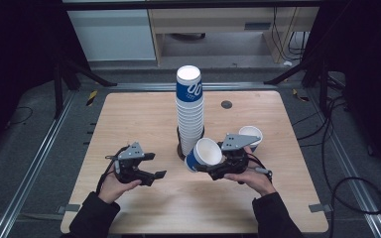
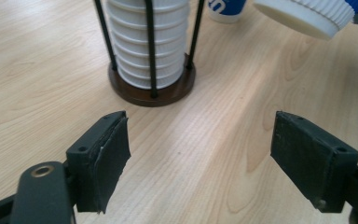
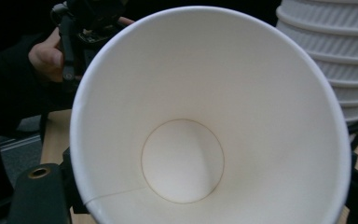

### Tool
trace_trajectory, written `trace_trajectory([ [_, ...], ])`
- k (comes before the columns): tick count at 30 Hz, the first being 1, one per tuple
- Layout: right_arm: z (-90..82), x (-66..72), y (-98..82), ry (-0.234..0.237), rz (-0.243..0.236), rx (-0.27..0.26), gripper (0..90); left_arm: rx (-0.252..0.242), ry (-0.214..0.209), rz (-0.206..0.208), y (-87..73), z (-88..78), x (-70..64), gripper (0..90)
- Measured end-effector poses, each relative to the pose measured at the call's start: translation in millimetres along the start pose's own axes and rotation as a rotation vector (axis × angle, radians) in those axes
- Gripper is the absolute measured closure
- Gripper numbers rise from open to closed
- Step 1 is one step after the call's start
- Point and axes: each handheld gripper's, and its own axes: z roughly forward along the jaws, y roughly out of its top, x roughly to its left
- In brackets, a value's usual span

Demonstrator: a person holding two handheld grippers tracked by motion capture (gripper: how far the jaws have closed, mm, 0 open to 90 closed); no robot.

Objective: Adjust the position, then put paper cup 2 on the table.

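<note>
The right gripper (image 1: 212,171) is clamped on a blue-and-white paper cup (image 1: 203,154), tilted above the wooden table's (image 1: 144,119) middle beside the tall cup stack (image 1: 189,106). Light and easily crushed, it wants a gentle hold at the wall. The left gripper (image 1: 155,166) gapes wide, empty.

The paper cup (image 1: 204,154) clamped in the black right gripper (image 1: 214,169) is blue outside with a white mark, plain white inside. Just beyond it the stack of cups (image 1: 190,111) is ribbed white, its top cup blue with white lettering, on a dark brown holder (image 2: 151,91) with black rods. Behind that gripper, another cup (image 1: 251,136) is blue and white. Black left gripper (image 1: 155,167), pale woodgrain table (image 1: 144,119)
</note>
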Motion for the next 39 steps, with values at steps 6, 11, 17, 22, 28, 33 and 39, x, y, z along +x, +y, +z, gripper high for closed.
trace_trajectory([
  [6, -8.2, -4.8, -0.6, -0.102, 0.016, 0.034, 19.5, -0.005, 0.034, -0.025, -0.8, -3.8, 4.5, 18.3],
  [11, -16.2, -11.2, -3.2, -0.169, 0.046, 0.049, 19.4, -0.010, 0.061, -0.044, -1.6, -7.5, 8.1, 18.0],
  [17, -24.4, -15.2, -7.8, -0.258, 0.052, 0.100, 19.4, -0.002, 0.081, -0.060, -3.1, -7.2, 12.0, 17.5],
  [22, -32.1, -16.2, -8.8, -0.323, 0.059, 0.134, 19.4, 0.003, 0.096, -0.063, -3.9, -7.8, 13.5, 17.3],
  [28, -48.7, -20.4, -9.1, -0.384, 0.077, 0.142, 19.4, -0.004, 0.110, -0.073, -4.4, -10.3, 15.7, 17.3],
  [33, -59.5, -22.5, -10.5, -0.420, 0.090, 0.154, 19.4, 0.003, 0.121, -0.079, -5.5, -11.1, 17.7, 17.3],
  [39, -64.4, -24.9, -16.2, -0.454, 0.096, 0.209, 19.4, 0.003, 0.143, -0.085, -6.6, -14.0, 19.7, 17.3],
])
